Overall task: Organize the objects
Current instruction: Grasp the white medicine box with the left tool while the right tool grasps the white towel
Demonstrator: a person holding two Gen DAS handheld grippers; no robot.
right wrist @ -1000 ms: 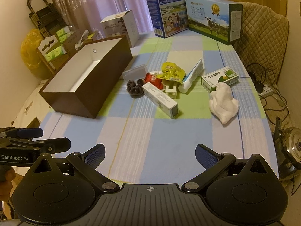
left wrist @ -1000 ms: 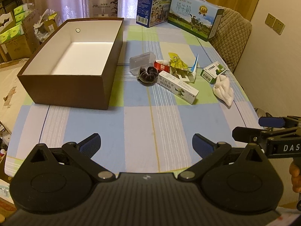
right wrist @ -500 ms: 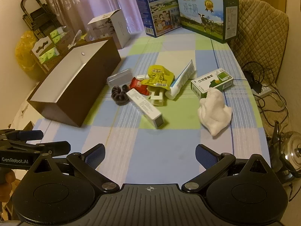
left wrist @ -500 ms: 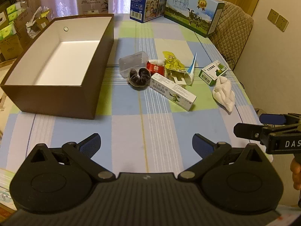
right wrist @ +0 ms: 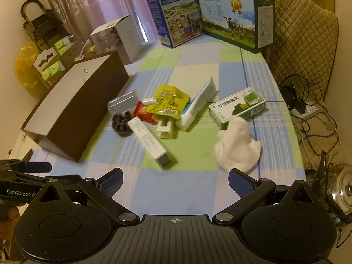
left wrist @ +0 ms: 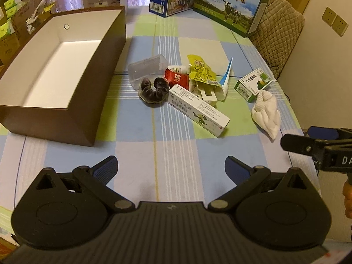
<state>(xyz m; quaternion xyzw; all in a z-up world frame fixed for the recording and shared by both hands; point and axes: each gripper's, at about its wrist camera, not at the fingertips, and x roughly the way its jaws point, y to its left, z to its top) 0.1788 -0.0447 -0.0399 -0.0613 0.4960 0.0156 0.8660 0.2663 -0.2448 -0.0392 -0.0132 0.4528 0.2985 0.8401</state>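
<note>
I am working at a table with a checked blue, green and white cloth (left wrist: 171, 154). Sheer curtains (right wrist: 92, 6) are hanging behind it. A quilted chair (right wrist: 303, 44) is standing against the cream wall (left wrist: 325, 70), which is carrying two sockets (left wrist: 334, 21).

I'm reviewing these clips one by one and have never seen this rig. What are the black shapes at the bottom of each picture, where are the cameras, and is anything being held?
No robot here: a person carries a handheld two-finger gripper in each hand, each with a fisheye camera looking forward along its fingers. The black shapes are those grippers. The left gripper and the right gripper are both open and hold nothing.

Each also shows at the edge of the other's view. On the checked tablecloth sit an empty brown box, and loose items: a long white carton, a dark scrunchie, a yellow pouch, a green-and-white carton and a white cloth.
</note>
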